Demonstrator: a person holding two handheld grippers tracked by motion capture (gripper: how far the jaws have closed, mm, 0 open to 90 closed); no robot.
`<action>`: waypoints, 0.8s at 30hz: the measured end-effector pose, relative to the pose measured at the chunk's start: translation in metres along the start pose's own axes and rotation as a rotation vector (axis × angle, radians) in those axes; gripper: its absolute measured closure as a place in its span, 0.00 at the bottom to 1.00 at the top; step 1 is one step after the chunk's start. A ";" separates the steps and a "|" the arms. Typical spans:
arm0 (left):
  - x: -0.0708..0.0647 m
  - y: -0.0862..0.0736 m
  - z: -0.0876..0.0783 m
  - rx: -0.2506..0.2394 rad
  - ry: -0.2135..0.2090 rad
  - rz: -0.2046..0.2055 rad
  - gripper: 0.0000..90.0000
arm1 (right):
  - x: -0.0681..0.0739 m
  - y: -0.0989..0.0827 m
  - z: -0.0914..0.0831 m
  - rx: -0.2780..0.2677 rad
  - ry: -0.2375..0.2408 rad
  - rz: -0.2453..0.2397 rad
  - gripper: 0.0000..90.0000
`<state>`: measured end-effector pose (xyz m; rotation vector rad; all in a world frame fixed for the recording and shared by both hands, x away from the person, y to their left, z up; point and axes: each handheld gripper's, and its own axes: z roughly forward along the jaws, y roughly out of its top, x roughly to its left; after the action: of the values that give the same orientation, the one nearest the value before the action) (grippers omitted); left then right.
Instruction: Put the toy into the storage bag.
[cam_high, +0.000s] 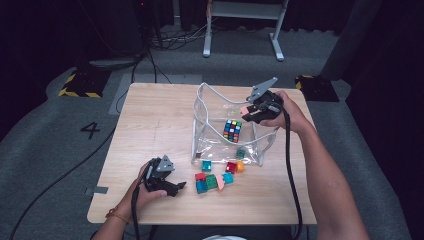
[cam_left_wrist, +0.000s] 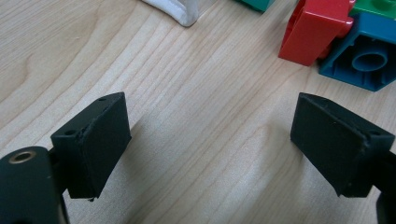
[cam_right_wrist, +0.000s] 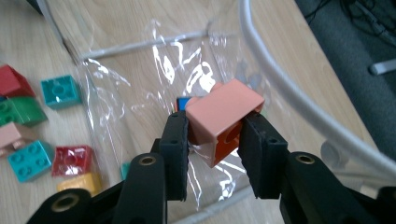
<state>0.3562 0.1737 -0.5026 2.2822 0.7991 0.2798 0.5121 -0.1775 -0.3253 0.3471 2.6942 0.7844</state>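
Left tool gapes empty; right tool clamps one pink brick above one clear bag.

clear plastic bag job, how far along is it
Done: a multicoloured puzzle cube already sits inside the clear plastic bag. In hand: the right gripper is shut on a salmon-pink plastic brick above the bag's opening. Left: about eight loose plastic bricks lie on the wooden table near the open left gripper.
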 end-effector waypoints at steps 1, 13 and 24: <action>0.000 0.000 0.000 0.000 0.000 0.000 0.13 | -0.001 -0.001 0.001 0.010 -0.002 0.002 0.71; 0.000 0.000 0.000 0.000 -0.001 0.000 0.13 | -0.008 -0.026 -0.007 0.059 -0.005 0.053 0.69; 0.000 0.000 0.000 0.000 -0.001 -0.001 0.13 | 0.002 -0.042 -0.031 -0.125 -0.046 0.137 0.54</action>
<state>0.3562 0.1736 -0.5026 2.2817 0.7993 0.2787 0.4931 -0.2256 -0.3242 0.5173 2.5848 0.9660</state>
